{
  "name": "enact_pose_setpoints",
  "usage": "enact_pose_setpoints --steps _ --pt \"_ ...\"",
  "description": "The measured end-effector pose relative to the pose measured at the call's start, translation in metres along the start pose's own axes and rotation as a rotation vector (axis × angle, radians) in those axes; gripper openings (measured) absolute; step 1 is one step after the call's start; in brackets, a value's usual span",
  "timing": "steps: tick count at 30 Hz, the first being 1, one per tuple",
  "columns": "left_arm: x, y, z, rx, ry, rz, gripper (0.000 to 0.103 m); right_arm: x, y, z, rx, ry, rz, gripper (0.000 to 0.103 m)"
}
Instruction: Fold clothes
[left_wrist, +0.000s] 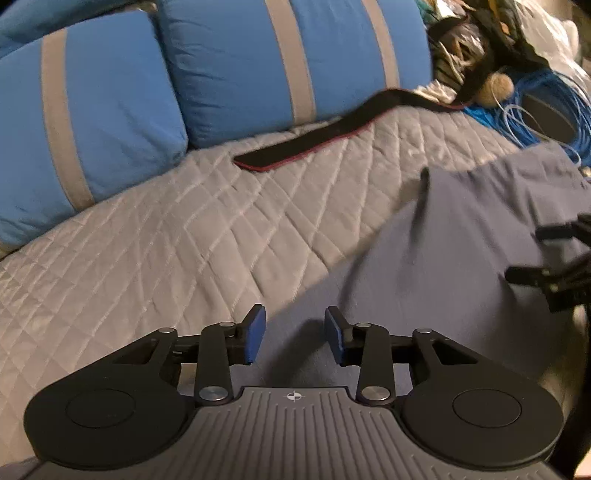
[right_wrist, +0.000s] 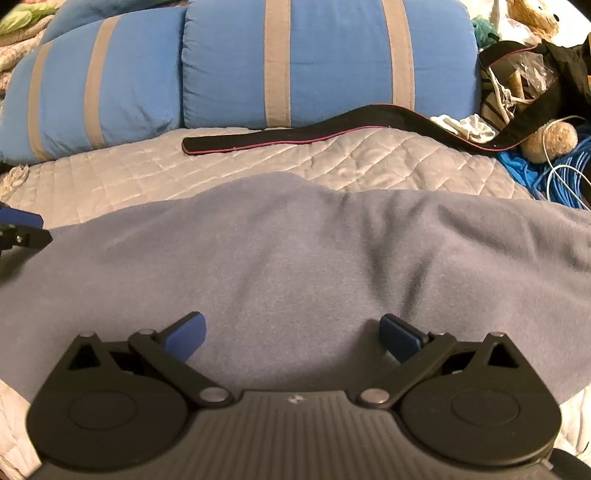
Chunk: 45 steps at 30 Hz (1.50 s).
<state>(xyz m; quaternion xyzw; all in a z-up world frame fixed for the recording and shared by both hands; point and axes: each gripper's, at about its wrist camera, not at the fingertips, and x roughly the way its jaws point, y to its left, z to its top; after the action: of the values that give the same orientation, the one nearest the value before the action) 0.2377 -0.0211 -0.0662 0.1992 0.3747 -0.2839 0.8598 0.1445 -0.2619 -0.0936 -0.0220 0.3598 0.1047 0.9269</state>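
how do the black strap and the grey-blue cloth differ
The black strap is narrow, long and dark with a red edge; the grey-blue cloth is broad, plain and rumpled. The strap lies by the blue pillows; the cloth lies nearer both grippers. Both rest on the quilt.

A soft, matt, fleece-like cloth is being shown in the grey-blue garment (right_wrist: 295, 258), its nap slightly fuzzy. A quilted grey bedspread (left_wrist: 147, 240) is being seen beneath it, stitched in diamonds, with a faint sheen on the ridges. The blue pillows (right_wrist: 325, 59) are being shown as smooth matt cotton with grey fabric bands. The left gripper (left_wrist: 294, 338) and right gripper (right_wrist: 291, 338) are being presented in matt black plastic, with ribbed grey bodies, bright metal pivot pins and blue rubbery pads (left_wrist: 255, 334).
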Motion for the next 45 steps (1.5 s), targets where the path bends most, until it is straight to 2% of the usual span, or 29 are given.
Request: enact_pose_setpoints --steps 3,4,5,7,19,24,28,30,31,32,35,37,43,45 --pt "0.01 -0.002 -0.004 0.02 0.034 0.014 0.023 0.001 0.001 -0.001 -0.009 0.0 -0.001 0.103" --pt "0.013 -0.003 -0.004 0.022 0.042 0.017 0.019 0.001 0.001 -0.001 -0.01 0.0 -0.001 0.103" --pt "0.015 -0.003 -0.005 0.023 0.05 0.018 0.008 0.002 0.001 -0.001 -0.012 0.0 -0.002 0.103" --pt "0.015 -0.001 -0.004 0.024 0.062 0.009 0.004 0.002 0.001 -0.001 -0.016 0.0 -0.002 0.103" --pt "-0.019 0.042 -0.005 -0.155 0.011 -0.078 0.002 0.005 0.003 -0.004 -0.047 0.005 -0.012 0.103" --pt "-0.018 0.036 -0.007 -0.149 0.014 -0.08 0.002 0.001 0.001 -0.003 -0.033 -0.001 0.003 0.103" --pt "-0.013 0.039 -0.002 -0.183 -0.008 -0.109 0.005 -0.009 0.0 0.006 -0.027 -0.089 0.061 0.103" --pt "-0.011 0.037 -0.002 -0.179 0.005 -0.114 0.017 -0.013 0.0 0.017 -0.049 -0.154 0.073 0.103" --pt "-0.011 0.037 -0.002 -0.179 0.007 -0.11 0.028 -0.012 -0.002 0.025 -0.061 -0.182 0.075 0.103" --pt "-0.012 0.038 -0.003 -0.182 0.006 -0.103 0.033 -0.007 -0.005 0.033 -0.066 -0.198 0.073 0.102" --pt "-0.015 0.041 -0.008 -0.195 0.005 -0.079 0.035 0.012 -0.015 0.057 -0.075 -0.211 0.07 0.091" --pt "-0.017 0.044 -0.011 -0.204 0.004 -0.062 0.035 0.032 -0.024 0.072 -0.076 -0.19 0.07 0.076" --pt "-0.019 0.053 -0.018 -0.224 0.006 -0.024 0.035 0.071 -0.04 0.093 -0.111 -0.124 0.119 0.063" --pt "-0.017 0.054 -0.019 -0.227 0.008 -0.017 0.035 0.079 -0.045 0.094 -0.103 -0.082 0.152 0.052"
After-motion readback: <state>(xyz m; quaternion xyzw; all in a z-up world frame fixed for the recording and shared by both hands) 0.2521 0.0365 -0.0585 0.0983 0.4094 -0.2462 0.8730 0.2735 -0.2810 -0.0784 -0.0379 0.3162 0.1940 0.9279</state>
